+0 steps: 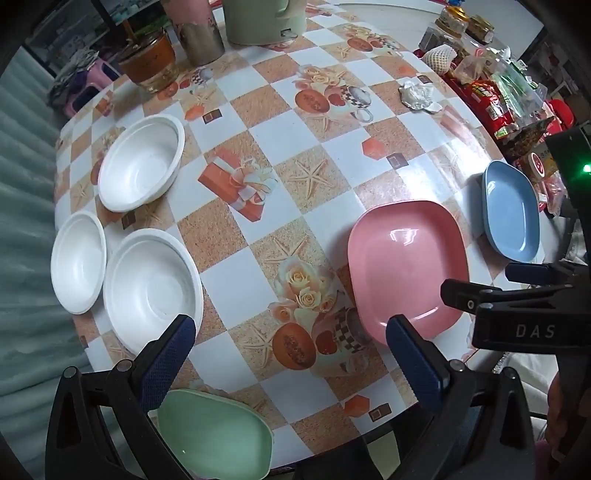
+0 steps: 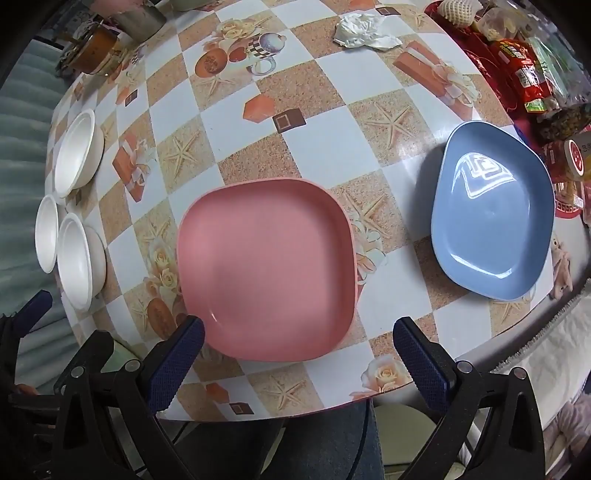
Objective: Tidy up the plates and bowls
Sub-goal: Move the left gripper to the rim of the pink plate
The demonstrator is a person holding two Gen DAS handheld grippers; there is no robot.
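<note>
Checkered oilcloth printed with roses, starfish and gift boxes covers the round desk (image 1: 280, 140) on which all the crockery sits spread out and unstacked. At the middle lies the pink plate (image 2: 266, 266), square with rounded corners, close to the near edge of the desk; the blue plate (image 2: 495, 221) lies apart to its right, near a heap of red snack packets (image 2: 517, 70). Three white bowls (image 1: 140, 162) (image 1: 77, 260) (image 1: 153, 284) cluster at the left edge, close together but not nested, and a green plate (image 1: 218, 439) lies at the near edge under the left hand-held gripper (image 1: 291, 358). That gripper hangs above the desk with its jaws spread wide and nothing between them; the right hand-held gripper (image 2: 299, 358) is likewise released, hovering over the near rim of the pink plate. Judging by this layout, the sorting has hardly begun: no plate rests on another and no bowl sits inside another, so every stacking step remains. The left wrist view alone shows the green plate, an amber jar (image 1: 147, 62) and a pale kettle (image 1: 266, 18) at the far side; the right wrist view alone shows the person's denim-clad lap (image 2: 295, 443) below the desk edge, and gives the plainer look at the blue plate.
</note>
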